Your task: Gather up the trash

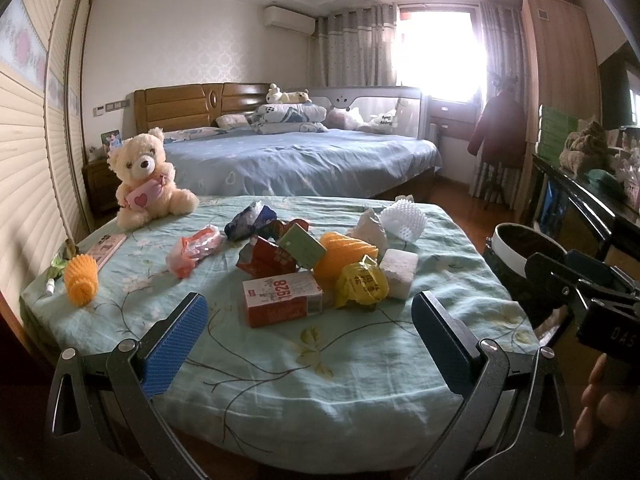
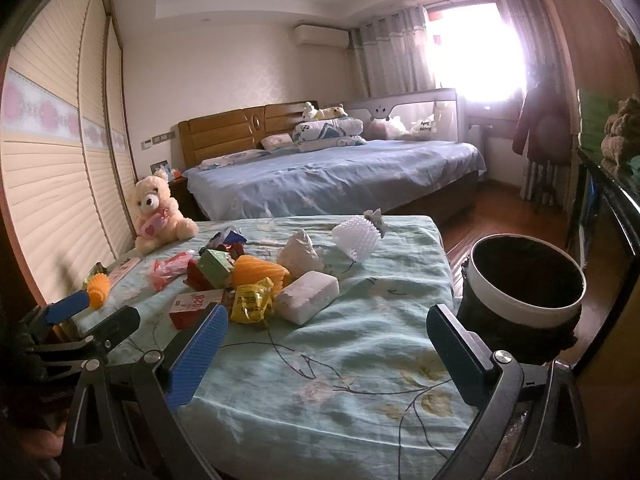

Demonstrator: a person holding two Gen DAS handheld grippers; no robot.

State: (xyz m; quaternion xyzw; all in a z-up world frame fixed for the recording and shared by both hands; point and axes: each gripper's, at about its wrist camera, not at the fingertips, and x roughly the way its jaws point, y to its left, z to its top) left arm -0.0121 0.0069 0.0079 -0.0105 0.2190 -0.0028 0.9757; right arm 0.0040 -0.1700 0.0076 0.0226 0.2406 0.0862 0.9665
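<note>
Nothing looks collected yet: the trash (image 1: 316,264) lies heaped on the bed (image 1: 280,360), and the bin (image 2: 524,280) just beside it looks empty. Left claw (image 1: 308,344) and right claw (image 2: 324,352) both hover apart, holding nothing.

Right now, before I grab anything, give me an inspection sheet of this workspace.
Surface: small bed with a green floral sheet, wrinkled.
Job's things: red 1928 carton, yellow wrapper, white foam block, green box, orange foam net, pink bag and white foam net lie on the sheet; black-lined bin stands beside the bed.
Clutter: teddy bear sits at the far corner.
Grippers: left claw open, empty; right claw open, empty.
Cables: nothing seen.
Surroundings: blue bed, bright window.
</note>
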